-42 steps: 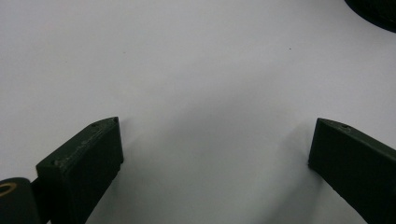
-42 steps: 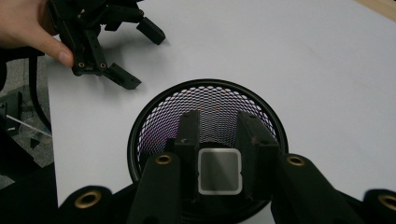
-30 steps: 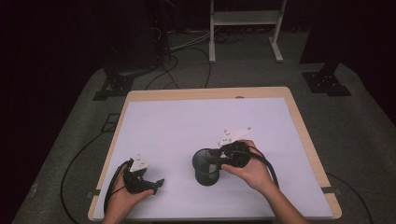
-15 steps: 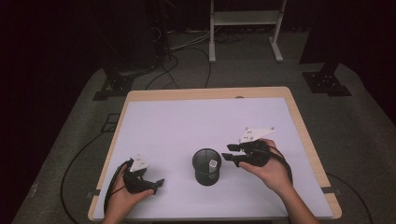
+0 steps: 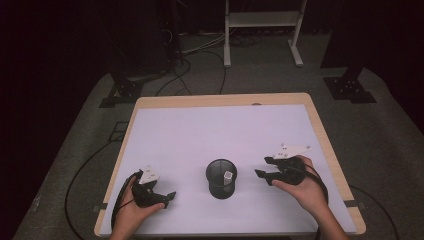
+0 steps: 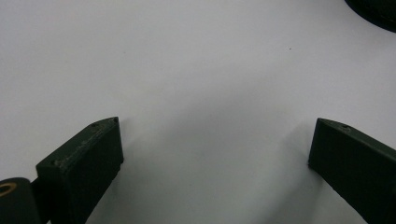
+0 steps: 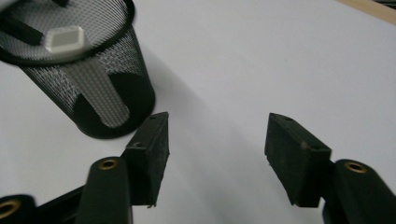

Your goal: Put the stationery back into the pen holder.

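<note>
While both hands rest low on the white table point(image 5: 220, 125), the scene reads so:
Mesh cup point(image 5: 220, 178): upright between the grippers, near the front edge; a white stick-like piece point(image 7: 67, 38) stands inside.
Left gripper point(image 5: 162, 197): jaws spread wide, holding nothing, on bare tabletop.
Right gripper point(image 5: 260, 169): jaws apart, empty, just beside the cup without touching.

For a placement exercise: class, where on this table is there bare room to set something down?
The whole far half is bare, from the mesh cup back to the table's far wooden edge. Narrower gaps lie between the cup and each hand-held gripper, left and right. The near strip is the crowded part.
</note>
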